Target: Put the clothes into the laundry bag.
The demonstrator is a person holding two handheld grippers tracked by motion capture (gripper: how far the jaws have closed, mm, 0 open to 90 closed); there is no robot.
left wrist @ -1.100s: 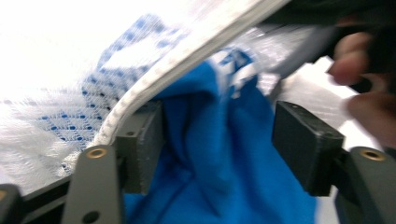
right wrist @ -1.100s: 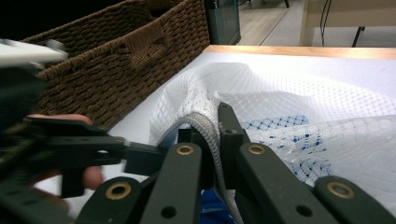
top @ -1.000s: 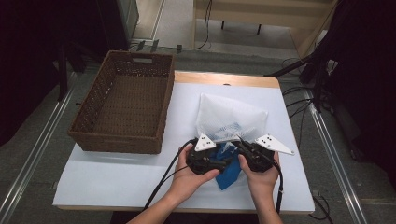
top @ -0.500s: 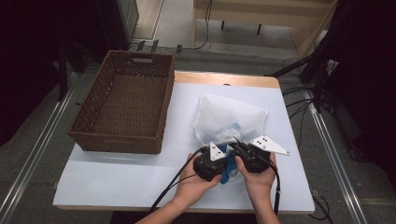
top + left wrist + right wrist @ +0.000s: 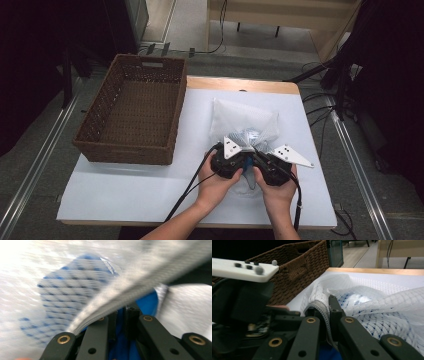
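A white mesh bag [image 5: 240, 120] lies on the white table, with a blue-dotted item [image 5: 248, 135] inside it. Both grippers meet at the bag's near edge. In the left gripper view, my left gripper [image 5: 121, 311] is shut on a plain blue cloth [image 5: 147, 302], and the bag's hem [image 5: 110, 300] runs across its jaws. My right gripper [image 5: 324, 307] is shut on the bag's thick hem [image 5: 322, 308], and the dotted item [image 5: 359, 302] shows through the mesh beyond. In the high view, the left gripper [image 5: 240, 159] and right gripper [image 5: 257, 161] nearly touch, with a sliver of blue cloth [image 5: 248, 165] between them.
A brown wicker basket [image 5: 125, 150] stands on the left of the table, its inside bare; its wall [image 5: 294, 270] rises behind the other gripper in the right gripper view. The table's white top [image 5: 125, 195] lies to the near left. Cables trail off the near edge.
Both grippers have shifted to the right and closed in on each other at the bag's near edge. Much less of the blue cloth shows below them than a second ago.
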